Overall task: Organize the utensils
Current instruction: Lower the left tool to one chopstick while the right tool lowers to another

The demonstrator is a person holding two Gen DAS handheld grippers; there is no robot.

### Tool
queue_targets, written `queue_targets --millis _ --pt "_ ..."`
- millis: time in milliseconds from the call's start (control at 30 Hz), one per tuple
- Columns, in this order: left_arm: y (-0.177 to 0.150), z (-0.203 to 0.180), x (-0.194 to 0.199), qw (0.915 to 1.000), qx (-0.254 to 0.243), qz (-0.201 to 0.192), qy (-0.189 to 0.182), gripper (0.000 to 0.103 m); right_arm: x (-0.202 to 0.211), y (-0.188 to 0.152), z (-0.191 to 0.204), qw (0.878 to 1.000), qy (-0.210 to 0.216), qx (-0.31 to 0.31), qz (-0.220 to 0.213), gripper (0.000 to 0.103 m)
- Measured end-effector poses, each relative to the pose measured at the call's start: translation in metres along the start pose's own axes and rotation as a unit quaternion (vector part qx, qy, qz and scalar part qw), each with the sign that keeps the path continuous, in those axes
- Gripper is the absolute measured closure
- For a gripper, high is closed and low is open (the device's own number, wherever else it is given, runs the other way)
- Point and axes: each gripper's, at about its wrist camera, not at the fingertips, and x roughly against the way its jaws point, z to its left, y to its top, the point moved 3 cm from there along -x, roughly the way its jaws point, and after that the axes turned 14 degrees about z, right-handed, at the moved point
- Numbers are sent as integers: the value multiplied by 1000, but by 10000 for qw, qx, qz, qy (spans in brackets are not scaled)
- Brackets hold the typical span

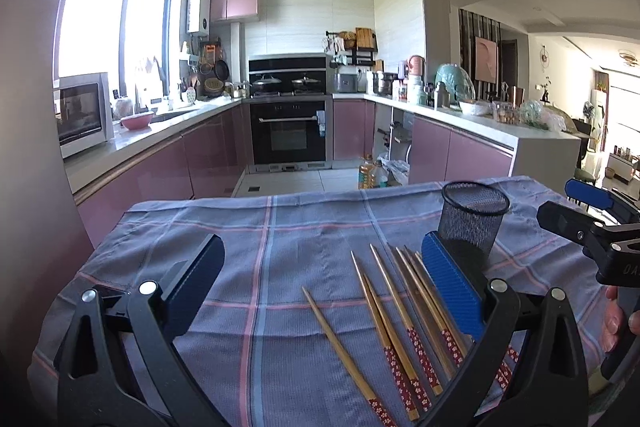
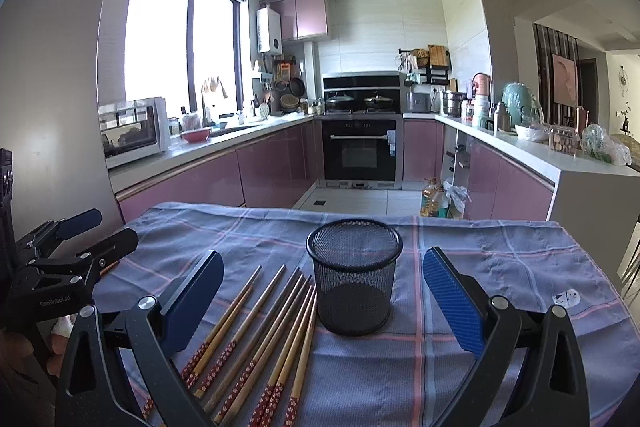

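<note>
Several bamboo chopsticks [image 1: 396, 311] with red flowered ends lie loose on a blue plaid cloth [image 1: 256, 239]. A black mesh cup [image 1: 472, 215] stands upright and empty just beyond them. My left gripper [image 1: 324, 279] is open and empty above the cloth, the chopsticks by its right finger. My right gripper [image 2: 324, 295] is open and empty, with the mesh cup [image 2: 354, 275] between its fingers and the chopsticks [image 2: 260, 339] fanned at its left. Each gripper shows at the edge of the other's view: the right gripper in the left wrist view [image 1: 588, 211], the left gripper in the right wrist view [image 2: 92, 231].
The cloth-covered table [image 2: 500, 255] ends at its far edge towards a kitchen floor. Pink cabinets, an oven [image 2: 360, 147] and counters stand beyond. Oil bottles [image 2: 434, 201] sit on the floor. A small white sticker [image 2: 566, 297] lies on the cloth at the right.
</note>
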Motion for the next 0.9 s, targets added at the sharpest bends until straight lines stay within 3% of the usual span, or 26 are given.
queue_targets --millis 67,233,300,467,667,733,900 --pt "-7 0 -14 9994 -101 342 -17 6 -15 -6 -1 9993 44 44 376 7" --pt "-23 3 -53 9925 -258 1182 -169 22 -48 -21 -4 9934 206 47 1123 29" --pt "-29 4 -66 9895 -272 1394 -284 27 -59 -26 -4 9899 279 28 1387 40" --pt "-38 -2 -90 9818 -371 1805 -468 35 -83 -33 0 9802 367 74 1943 55" --pt "-45 -3 -109 9727 -340 2215 -611 52 -101 -40 4 9711 359 185 2351 72" --pt "-46 -3 -113 9693 -311 2340 -681 61 -104 -40 4 9690 392 201 2429 74" --pt "-45 -4 -126 9654 -313 2481 -741 67 -110 -37 8 9670 313 315 2508 78"
